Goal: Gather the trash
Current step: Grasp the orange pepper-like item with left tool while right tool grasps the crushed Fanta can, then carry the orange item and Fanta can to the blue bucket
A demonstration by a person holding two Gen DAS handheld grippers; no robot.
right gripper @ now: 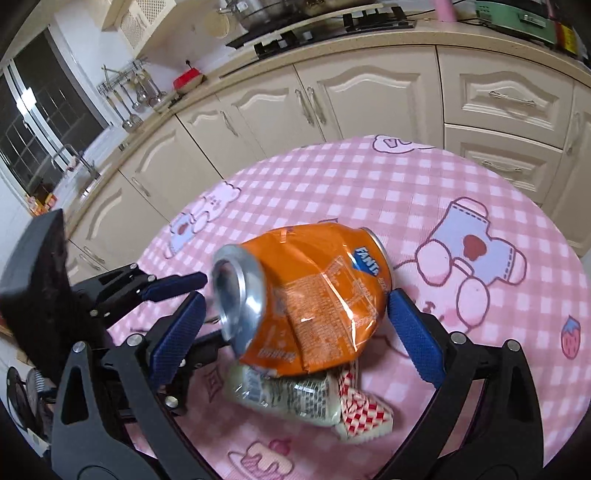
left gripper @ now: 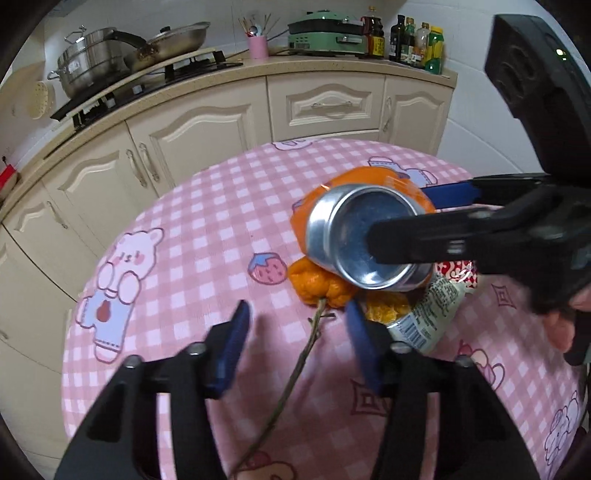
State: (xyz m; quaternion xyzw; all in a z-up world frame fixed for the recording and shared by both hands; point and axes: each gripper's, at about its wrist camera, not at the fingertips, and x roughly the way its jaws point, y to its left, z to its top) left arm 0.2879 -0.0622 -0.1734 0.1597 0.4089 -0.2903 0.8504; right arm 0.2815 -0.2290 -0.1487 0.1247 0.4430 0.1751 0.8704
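Observation:
A crushed orange soda can (right gripper: 306, 295) lies on its side on a pale snack wrapper (right gripper: 284, 391) and a red-checked wrapper (right gripper: 365, 413). My right gripper (right gripper: 295, 299) is open and straddles the can lengthwise, one pad by each end, with a small gap at the left pad. In the left wrist view the can (left gripper: 354, 236) shows its silver base, and the right gripper (left gripper: 399, 216) reaches in from the right. Orange peel (left gripper: 317, 286) with a long thin stem (left gripper: 299, 365) lies just in front. My left gripper (left gripper: 297, 314) is open, with the stem between its blue pads.
The round table has a pink checked cloth (left gripper: 192, 229), and its far edge drops off toward cream cabinets (left gripper: 207, 136). The counter beyond holds a stove with pots (left gripper: 92, 59), a green appliance (left gripper: 325, 33) and bottles (left gripper: 417, 40). A hand (left gripper: 569, 321) holds the right gripper.

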